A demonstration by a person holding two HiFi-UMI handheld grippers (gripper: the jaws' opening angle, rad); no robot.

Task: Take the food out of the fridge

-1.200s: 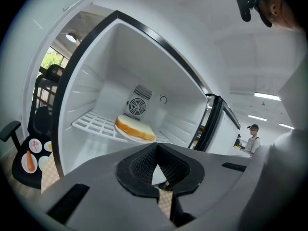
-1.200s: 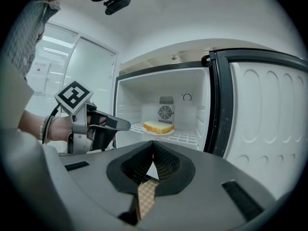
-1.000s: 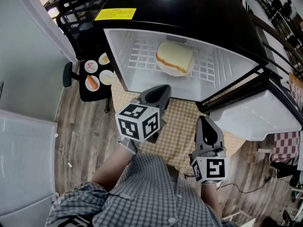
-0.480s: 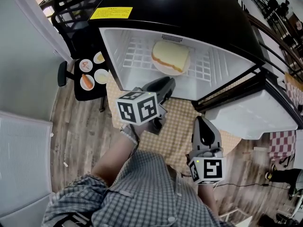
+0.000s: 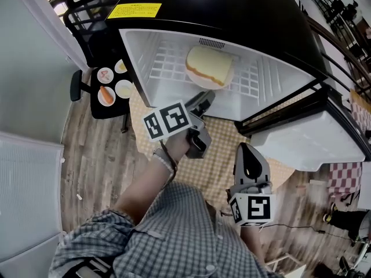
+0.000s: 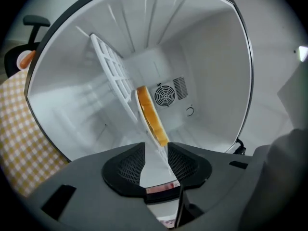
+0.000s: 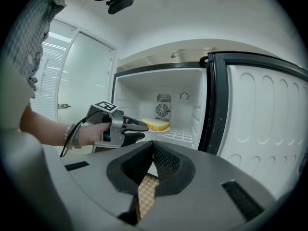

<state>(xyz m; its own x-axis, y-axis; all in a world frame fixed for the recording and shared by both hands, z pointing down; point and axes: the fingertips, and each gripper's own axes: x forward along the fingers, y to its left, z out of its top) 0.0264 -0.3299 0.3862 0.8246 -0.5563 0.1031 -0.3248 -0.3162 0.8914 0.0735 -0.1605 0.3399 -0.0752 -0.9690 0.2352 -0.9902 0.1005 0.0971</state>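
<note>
Left gripper [image 5: 200,104] is right at the mouth of the small black fridge with the white inside [image 5: 142,62] — its jaws have just been spreading apart, nothing between them. The thick yellow-crusted bread slice [image 5: 208,65] sits on a round white plate [image 5: 204,86] on the white wire shelf [image 5: 168,68], toward the back. Right gripper [image 5: 249,155] hangs outside — jaws pinched together, empty.
</note>
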